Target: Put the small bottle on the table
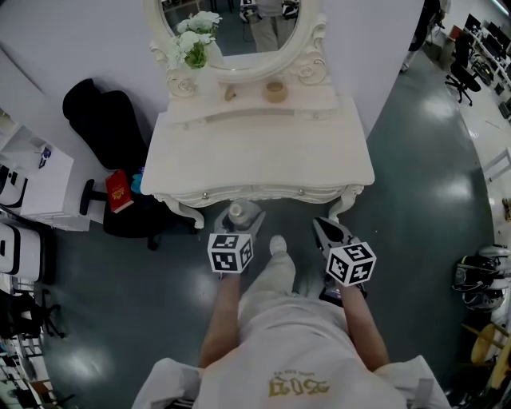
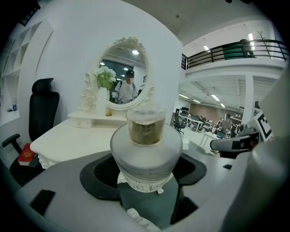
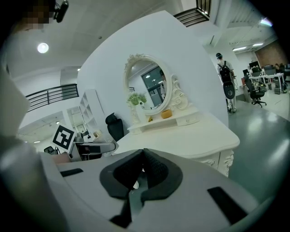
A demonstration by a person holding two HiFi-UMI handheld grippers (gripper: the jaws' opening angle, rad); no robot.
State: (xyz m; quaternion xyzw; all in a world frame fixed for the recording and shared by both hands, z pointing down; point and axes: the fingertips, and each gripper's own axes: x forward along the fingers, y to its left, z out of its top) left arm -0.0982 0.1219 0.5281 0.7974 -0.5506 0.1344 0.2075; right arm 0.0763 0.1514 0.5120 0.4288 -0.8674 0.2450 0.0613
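The small bottle is round and frosted, with a clear cap over yellowish contents. My left gripper is shut on it, holding it upright just in front of the white dressing table's front edge and below its top. In the left gripper view the bottle fills the space between the dark pads. My right gripper hangs beside it to the right, shut on nothing. In the right gripper view its pads meet, and the table top lies ahead.
At the table's back stand an oval mirror, a vase of white flowers and a small round item on a raised shelf. A black office chair and a red box are left of the table. White shelving stands further left.
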